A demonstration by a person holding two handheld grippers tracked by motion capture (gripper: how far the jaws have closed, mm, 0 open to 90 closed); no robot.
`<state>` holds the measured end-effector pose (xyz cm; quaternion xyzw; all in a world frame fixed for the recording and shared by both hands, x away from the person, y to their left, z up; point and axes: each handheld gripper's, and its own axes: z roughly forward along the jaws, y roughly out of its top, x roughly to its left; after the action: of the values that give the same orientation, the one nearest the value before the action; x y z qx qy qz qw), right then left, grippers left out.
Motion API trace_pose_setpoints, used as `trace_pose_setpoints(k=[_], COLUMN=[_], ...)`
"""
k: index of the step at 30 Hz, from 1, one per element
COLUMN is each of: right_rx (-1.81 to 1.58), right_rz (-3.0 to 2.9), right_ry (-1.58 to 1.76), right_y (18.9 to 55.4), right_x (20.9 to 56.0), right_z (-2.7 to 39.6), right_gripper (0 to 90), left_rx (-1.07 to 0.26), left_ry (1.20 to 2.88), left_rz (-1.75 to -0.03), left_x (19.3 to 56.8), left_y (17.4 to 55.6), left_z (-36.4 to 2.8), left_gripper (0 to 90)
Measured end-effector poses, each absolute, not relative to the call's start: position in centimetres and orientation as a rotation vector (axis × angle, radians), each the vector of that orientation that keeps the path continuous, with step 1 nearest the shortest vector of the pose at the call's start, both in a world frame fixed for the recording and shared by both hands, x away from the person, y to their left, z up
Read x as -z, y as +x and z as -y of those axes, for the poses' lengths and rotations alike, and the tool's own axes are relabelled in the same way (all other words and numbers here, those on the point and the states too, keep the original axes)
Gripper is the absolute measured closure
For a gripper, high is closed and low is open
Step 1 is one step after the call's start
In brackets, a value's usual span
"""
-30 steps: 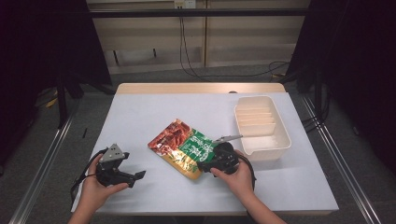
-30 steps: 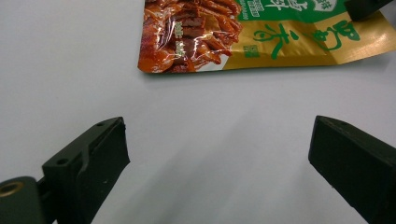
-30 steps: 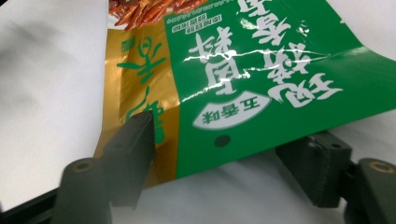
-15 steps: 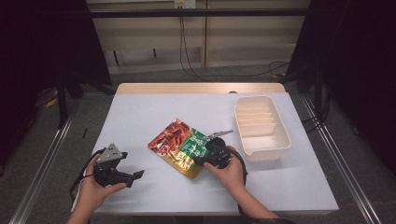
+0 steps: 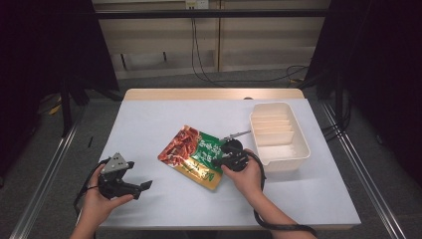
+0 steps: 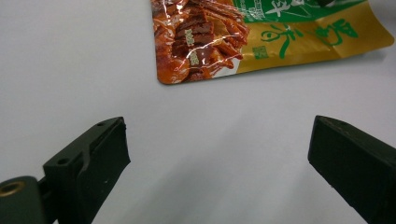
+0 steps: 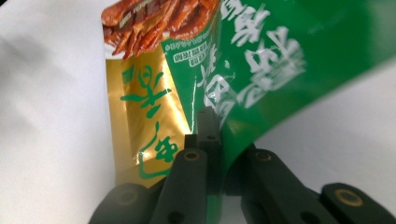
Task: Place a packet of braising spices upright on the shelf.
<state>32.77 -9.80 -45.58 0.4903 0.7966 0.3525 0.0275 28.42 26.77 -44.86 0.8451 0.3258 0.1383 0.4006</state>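
A red, green and gold snack packet (image 5: 191, 152) lies flat at the middle of the table. My right gripper (image 5: 225, 155) is at its right edge. Its jaws have just been closing and now stand shut on the packet's green edge (image 7: 261, 60), which curls up between the pads (image 7: 207, 123). My left gripper (image 5: 142, 186) rests near the table's front left, open, well apart from the packet. In the left gripper view the open jaws frame bare table, with the packet's red corner (image 6: 201, 42) beyond them.
A white divided tray (image 5: 303, 144) stands to the right of the packet, close to my right hand. The light table top (image 5: 149, 119) ends at a wooden far edge. Cables trail from both grippers toward the front edge.
My right hand has slid left onto the packet's right edge, and its jaws have closed on it. The left hand has stayed still.
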Motion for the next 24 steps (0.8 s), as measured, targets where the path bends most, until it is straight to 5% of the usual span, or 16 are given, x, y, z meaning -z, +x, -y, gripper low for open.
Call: trace_pose_setpoints(k=[24], right_rx=[-0.903], right_rz=[-2.624], right_ry=[1.436], right_y=[35.4], right_x=[38.5], right_z=[10.1], right_gripper=[90.0], left_rx=[-0.344], left_ry=[2.116], left_rz=[-0.828], left_x=[44.7], left_y=[28.2], left_z=[-27.2], left_gripper=[5.2])
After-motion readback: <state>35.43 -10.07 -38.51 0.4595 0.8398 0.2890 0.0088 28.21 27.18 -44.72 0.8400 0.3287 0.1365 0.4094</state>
